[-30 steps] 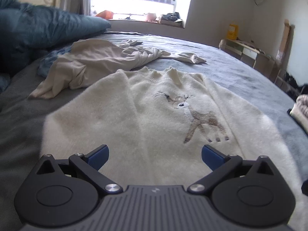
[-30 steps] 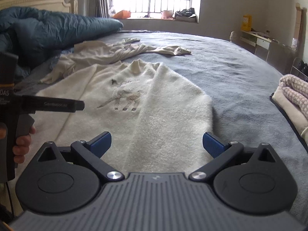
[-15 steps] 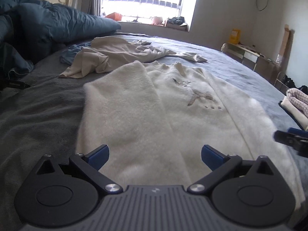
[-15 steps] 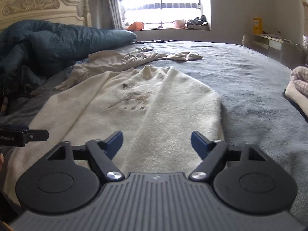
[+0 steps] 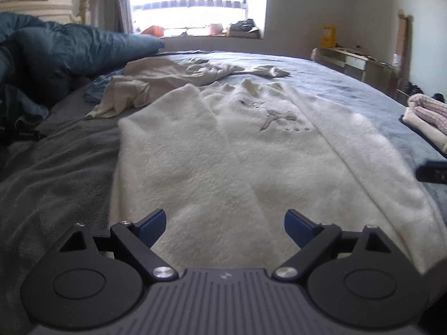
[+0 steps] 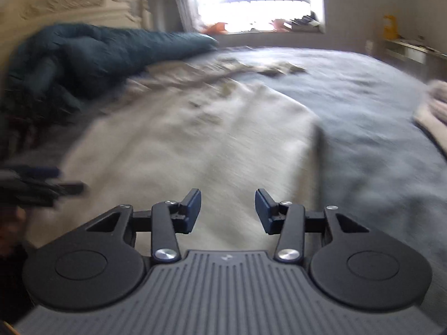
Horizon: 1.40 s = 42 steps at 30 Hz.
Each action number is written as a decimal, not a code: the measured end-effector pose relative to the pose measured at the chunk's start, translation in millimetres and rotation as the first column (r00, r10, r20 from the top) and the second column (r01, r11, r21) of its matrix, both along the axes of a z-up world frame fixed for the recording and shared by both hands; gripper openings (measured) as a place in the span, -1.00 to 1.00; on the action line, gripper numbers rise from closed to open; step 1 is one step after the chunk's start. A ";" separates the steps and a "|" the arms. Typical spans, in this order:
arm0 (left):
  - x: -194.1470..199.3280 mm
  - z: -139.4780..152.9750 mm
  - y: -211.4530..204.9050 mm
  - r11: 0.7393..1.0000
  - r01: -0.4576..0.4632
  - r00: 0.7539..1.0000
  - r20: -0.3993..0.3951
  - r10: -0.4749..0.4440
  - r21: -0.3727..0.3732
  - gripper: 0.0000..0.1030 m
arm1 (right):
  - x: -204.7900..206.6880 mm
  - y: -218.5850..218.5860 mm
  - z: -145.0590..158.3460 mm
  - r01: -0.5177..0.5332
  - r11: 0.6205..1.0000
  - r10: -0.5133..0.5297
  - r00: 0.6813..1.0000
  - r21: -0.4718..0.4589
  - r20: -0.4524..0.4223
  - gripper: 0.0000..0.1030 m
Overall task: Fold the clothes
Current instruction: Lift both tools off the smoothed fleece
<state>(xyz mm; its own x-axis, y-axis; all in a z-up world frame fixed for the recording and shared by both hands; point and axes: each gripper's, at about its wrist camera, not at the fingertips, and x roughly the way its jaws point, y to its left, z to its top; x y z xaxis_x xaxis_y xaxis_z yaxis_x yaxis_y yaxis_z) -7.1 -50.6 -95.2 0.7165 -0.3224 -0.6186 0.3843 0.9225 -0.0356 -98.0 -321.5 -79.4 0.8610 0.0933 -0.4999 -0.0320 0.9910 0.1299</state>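
A cream fluffy sweater [image 5: 251, 150] with a deer motif lies flat on the grey bed [image 5: 50, 173], both sleeves folded in over its body. My left gripper [image 5: 225, 224] hovers low over the sweater's near hem, open wide, nothing between its fingers. In the blurred right wrist view the same sweater [image 6: 201, 145] stretches ahead. My right gripper [image 6: 227, 212] sits above its near right part, fingers partly drawn in but still apart and empty. The left gripper [image 6: 36, 187] shows at that view's left edge.
A crumpled beige garment [image 5: 167, 78] lies beyond the sweater. A dark teal duvet [image 5: 69, 53] is heaped at the left by the headboard. Folded clothes [image 5: 427, 114] lie at the bed's right edge. A desk [image 5: 354, 61] stands by the far wall under the window.
Both grippers dropped lower and drew back toward the sweater's hem. The right gripper's fingers have narrowed from wide open to a smaller gap and its view is now motion-blurred.
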 end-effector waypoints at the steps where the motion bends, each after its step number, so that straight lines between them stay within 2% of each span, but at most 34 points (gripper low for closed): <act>1: 1.3 -1.3 1.0 1.000 -0.010 1.000 -0.011 0.010 -0.006 0.78 | 8.1 16.4 -0.4 -0.054 0.999 0.054 0.998 -0.004 0.014 -0.18; 4: 5.4 -5.1 3.8 0.999 -0.042 0.998 -0.043 0.041 -0.023 0.78 | 31.8 55.2 -21.7 -0.169 0.986 0.169 0.985 -0.007 -0.019 -0.18; 7: 8.7 -7.8 7.0 0.997 -0.066 0.995 -0.072 0.063 -0.040 0.78 | 37.3 73.4 -53.1 -0.183 0.982 0.177 0.979 -0.049 -0.097 -0.26; 12: 7.9 -7.9 7.3 0.996 -0.072 0.996 -0.063 0.069 -0.051 0.79 | -14.4 63.1 -49.9 -0.213 0.975 0.208 0.975 -0.058 -0.075 -0.27; 14: 4.8 -5.1 5.3 0.994 -0.088 0.996 -0.038 0.086 -0.064 0.78 | -32.0 52.8 -41.1 -0.215 0.976 0.212 0.974 -0.029 -0.080 -0.30; 16: 1.4 -0.2 1.5 0.994 -0.079 0.997 -0.013 0.079 -0.080 0.78 | -40.6 38.1 -24.4 -0.204 0.979 0.204 0.978 0.005 -0.034 -0.31; 20: -0.9 8.2 -20.8 0.997 -0.031 0.999 0.021 0.033 -0.065 0.78 | -28.3 6.2 3.0 -0.097 0.995 0.097 0.991 -0.006 0.090 -0.30; 23: -3.1 7.4 -38.5 0.998 -0.007 0.999 0.035 0.010 -0.064 0.78 | -5.1 -16.4 -10.6 0.003 1.000 -0.004 0.999 0.009 0.048 -0.30; 26: -3.4 -3.8 -50.1 0.999 0.010 1.000 -0.003 -0.011 -0.050 0.78 | -5.5 -28.1 -34.0 0.050 0.998 -0.048 0.998 0.046 -0.034 -0.31; 30: -12.7 -12.6 -57.6 0.999 0.032 0.999 0.006 -0.032 0.015 0.78 | -46.5 -24.3 -44.3 0.034 0.999 -0.033 0.999 0.015 -0.035 -0.32; 33: -14.9 -7.3 -55.4 0.999 0.041 0.999 0.017 -0.041 0.011 0.79 | -58.6 -31.0 -34.9 0.054 0.998 -0.053 0.998 0.014 -0.035 -0.29; 38: -1.4 8.9 -41.7 0.999 -0.018 0.999 0.032 0.019 -0.042 0.79 | -36.1 -48.1 -7.9 0.045 0.994 -0.050 0.997 0.095 0.052 -0.29; 42: 19.4 26.4 -32.6 0.998 -0.059 0.994 0.091 0.061 -0.024 0.79 | -0.6 -41.0 6.4 -0.027 0.992 0.019 0.997 0.122 0.068 -0.31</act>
